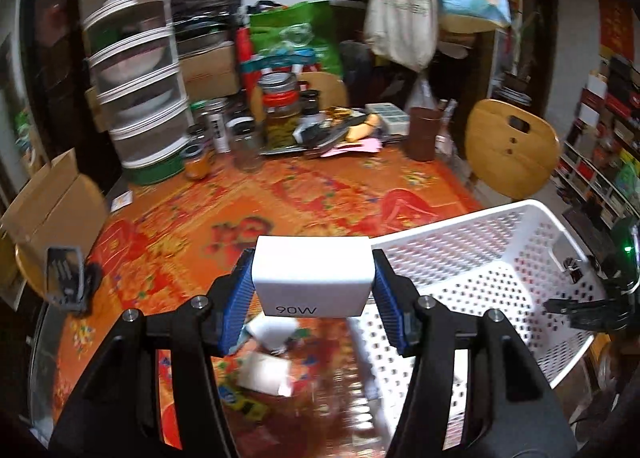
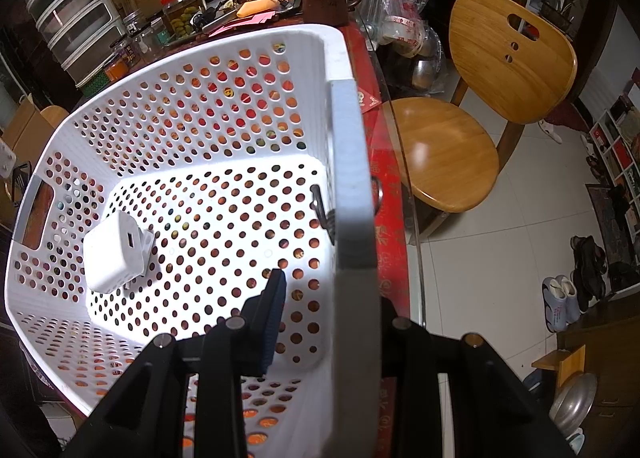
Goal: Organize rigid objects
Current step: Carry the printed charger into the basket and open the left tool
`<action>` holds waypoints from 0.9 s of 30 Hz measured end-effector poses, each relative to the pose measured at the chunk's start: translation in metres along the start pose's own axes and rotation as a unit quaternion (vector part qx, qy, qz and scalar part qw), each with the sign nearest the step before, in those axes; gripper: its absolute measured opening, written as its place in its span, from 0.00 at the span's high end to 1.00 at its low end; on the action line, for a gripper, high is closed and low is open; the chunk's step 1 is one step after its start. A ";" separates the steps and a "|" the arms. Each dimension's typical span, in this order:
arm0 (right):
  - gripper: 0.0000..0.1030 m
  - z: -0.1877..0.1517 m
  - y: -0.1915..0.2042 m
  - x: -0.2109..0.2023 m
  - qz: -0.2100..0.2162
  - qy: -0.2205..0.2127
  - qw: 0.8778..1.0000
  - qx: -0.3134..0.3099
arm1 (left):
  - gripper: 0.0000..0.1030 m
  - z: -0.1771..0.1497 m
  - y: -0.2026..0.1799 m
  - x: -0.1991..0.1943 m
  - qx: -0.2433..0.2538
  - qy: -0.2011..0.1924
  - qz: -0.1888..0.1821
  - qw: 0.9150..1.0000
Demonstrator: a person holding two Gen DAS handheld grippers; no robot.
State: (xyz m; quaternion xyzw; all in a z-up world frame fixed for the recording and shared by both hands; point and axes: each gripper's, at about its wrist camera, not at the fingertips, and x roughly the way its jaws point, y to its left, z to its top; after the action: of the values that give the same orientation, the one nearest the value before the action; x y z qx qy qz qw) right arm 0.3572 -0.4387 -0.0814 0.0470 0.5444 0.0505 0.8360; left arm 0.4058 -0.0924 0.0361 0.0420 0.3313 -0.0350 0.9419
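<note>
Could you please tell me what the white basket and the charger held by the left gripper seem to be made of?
White basket: probably moulded plastic, matte, with evenly punched round holes and a thick smooth rim. Charger: likely hard plastic, smooth satin white shell with rounded edges and printed "90W"; the look leaves the exact material open.

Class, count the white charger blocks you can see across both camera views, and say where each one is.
4: one in the left gripper, two on the table, one in the basket. Others may be hidden.
</note>
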 end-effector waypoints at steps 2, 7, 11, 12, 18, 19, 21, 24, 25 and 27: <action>0.69 0.000 0.000 0.000 0.000 0.000 1.000 0.000 | 0.48 0.005 -0.022 0.003 0.014 0.005 -0.010 1.000; 0.69 -0.001 0.000 0.001 0.001 0.000 1.000 -0.001 | 0.48 0.006 -0.066 0.021 0.046 0.025 -0.021 0.998; 0.69 -0.001 0.001 0.001 0.003 0.000 1.000 -0.001 | 0.48 -0.001 -0.085 0.041 0.064 0.045 -0.026 0.997; 0.69 -0.001 0.001 0.001 0.003 0.000 1.000 -0.002 | 0.48 -0.003 -0.085 0.047 0.066 0.050 -0.028 0.996; 0.69 -0.001 0.002 0.000 0.006 0.000 1.000 -0.003 | 0.48 -0.016 -0.101 0.071 0.094 0.096 -0.033 0.990; 0.69 0.000 0.002 0.000 0.007 0.000 1.000 -0.003 | 0.48 -0.019 -0.105 0.073 0.100 0.102 -0.035 0.989; 0.69 0.000 0.002 0.000 0.008 0.000 1.000 -0.003 | 0.48 -0.023 -0.109 0.078 0.104 0.112 -0.037 0.988; 0.69 0.001 0.002 0.000 0.010 0.002 1.000 -0.005 | 0.48 -0.025 -0.112 0.081 0.105 0.118 -0.039 0.987; 0.69 0.001 0.002 0.000 0.010 0.002 1.000 -0.006 | 0.48 -0.026 -0.113 0.081 0.106 0.117 -0.040 0.987; 0.69 0.001 0.001 -0.001 0.010 0.003 1.000 -0.007 | 0.44 -0.024 -0.113 0.077 0.110 0.105 -0.037 0.988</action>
State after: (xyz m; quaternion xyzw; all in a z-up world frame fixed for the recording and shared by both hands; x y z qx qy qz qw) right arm 0.3578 -0.4375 -0.0803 0.0467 0.5460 0.0627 0.8341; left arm 0.4396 -0.2047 -0.0371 0.1365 0.4241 -0.1010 0.8896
